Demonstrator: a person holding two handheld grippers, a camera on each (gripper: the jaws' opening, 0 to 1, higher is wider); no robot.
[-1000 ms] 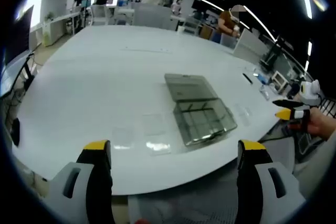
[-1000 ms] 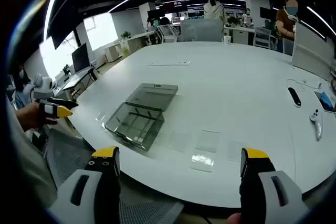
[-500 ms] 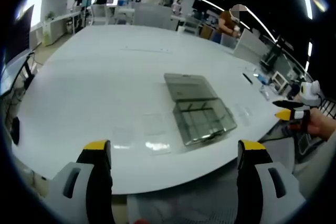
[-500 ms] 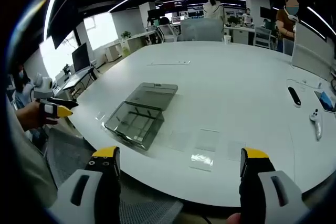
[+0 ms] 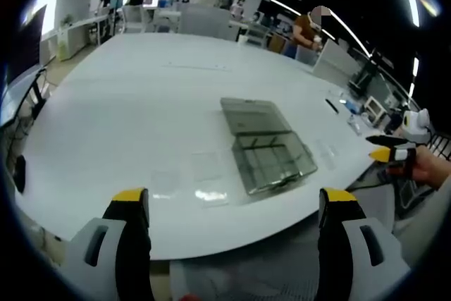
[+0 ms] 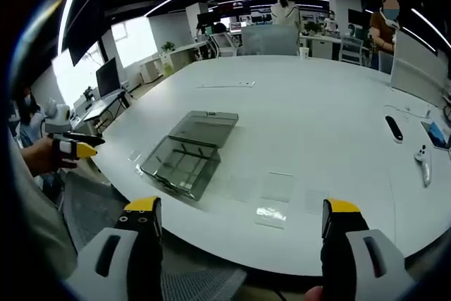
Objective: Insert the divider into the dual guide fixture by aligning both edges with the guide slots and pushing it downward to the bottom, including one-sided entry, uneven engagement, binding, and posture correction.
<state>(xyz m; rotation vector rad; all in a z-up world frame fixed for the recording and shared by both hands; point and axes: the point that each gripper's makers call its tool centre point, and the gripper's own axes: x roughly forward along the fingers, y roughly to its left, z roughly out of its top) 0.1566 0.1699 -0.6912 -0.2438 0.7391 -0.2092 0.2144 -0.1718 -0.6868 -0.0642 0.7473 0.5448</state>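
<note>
A clear smoky plastic box, the guide fixture (image 5: 271, 161), lies open on the white table (image 5: 141, 96), its lid (image 5: 255, 116) folded flat behind it. In the right gripper view the fixture (image 6: 182, 166) sits left of centre. Several clear divider sheets (image 5: 206, 177) lie flat on the table beside it, also the divider sheets (image 6: 273, 199) near the table's front edge. My left gripper (image 5: 232, 209) hangs open short of the table edge, holding nothing. My right gripper (image 6: 239, 220) is open too, off the table edge. Each gripper appears far off at the other view's side: right gripper (image 5: 391, 151), left gripper (image 6: 74, 147).
A black remote (image 6: 393, 128) and a white controller (image 6: 425, 161) lie on the table's right side. A person (image 6: 384, 29) stands at the far edge, with desks and monitors behind. A sleeve (image 6: 32, 230) fills the left of the right gripper view.
</note>
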